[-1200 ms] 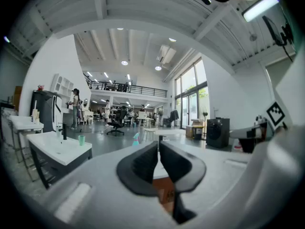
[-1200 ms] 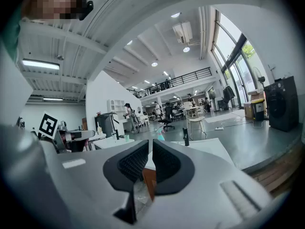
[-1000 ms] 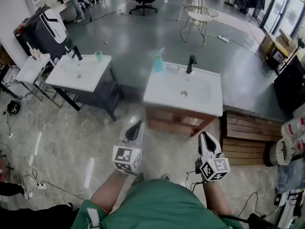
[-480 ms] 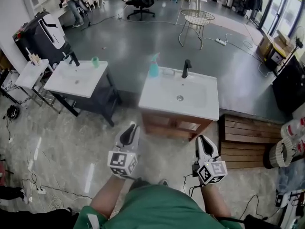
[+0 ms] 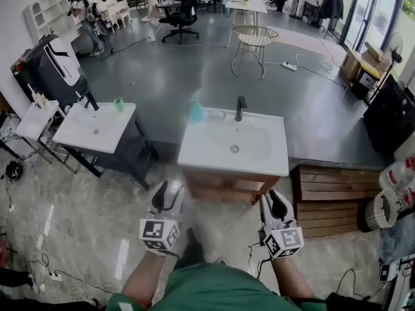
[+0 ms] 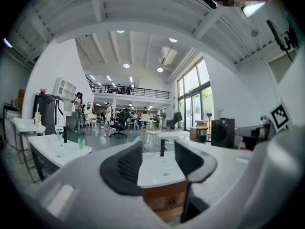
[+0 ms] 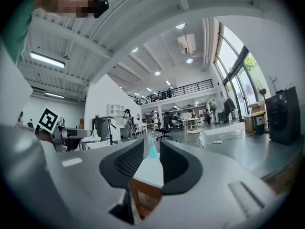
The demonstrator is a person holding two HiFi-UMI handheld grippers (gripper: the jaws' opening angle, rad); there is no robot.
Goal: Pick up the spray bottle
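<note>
The blue spray bottle (image 5: 196, 112) stands on the back left corner of the white sink surface (image 5: 206, 159), next to the black tap (image 5: 240, 107). Both grippers are well apart from it. The left gripper (image 5: 167, 192) is opening its fingers with nothing between them. The right gripper (image 5: 273, 199) has its fingers apart and holds nothing.

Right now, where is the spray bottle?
In the head view, the spray bottle stands on the far left corner of the centre sink, left of its black faucet.
</note>
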